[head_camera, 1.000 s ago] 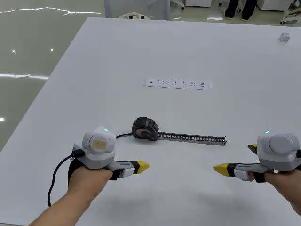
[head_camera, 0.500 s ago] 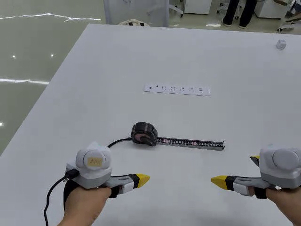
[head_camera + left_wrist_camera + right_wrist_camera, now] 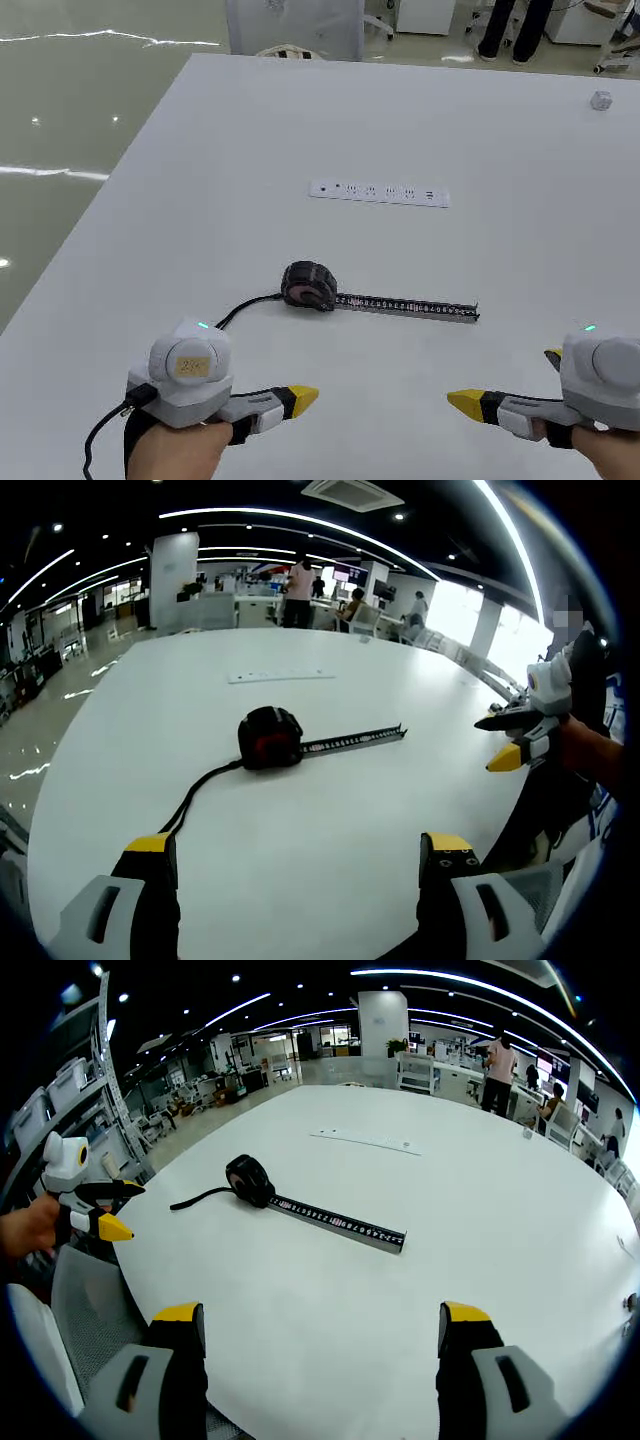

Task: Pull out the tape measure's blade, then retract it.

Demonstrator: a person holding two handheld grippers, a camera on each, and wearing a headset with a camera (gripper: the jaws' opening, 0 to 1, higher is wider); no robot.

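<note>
L claw (image 3: 297, 847) & R claw (image 3: 325, 1312) both wide open, empty, tape (image 3: 309, 285) at 12 w/ blade (image 3: 410, 308) out toward 3, so imo next = grip tape, retract.

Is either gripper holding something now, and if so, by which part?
Nothing is held. The left gripper and the right gripper are open and empty; the tape measure lies apart from both on the table.

Black tape measure (image 3: 308, 285), dark blade (image 3: 405, 306) with pale markings — white table (image 3: 250, 150).
</note>
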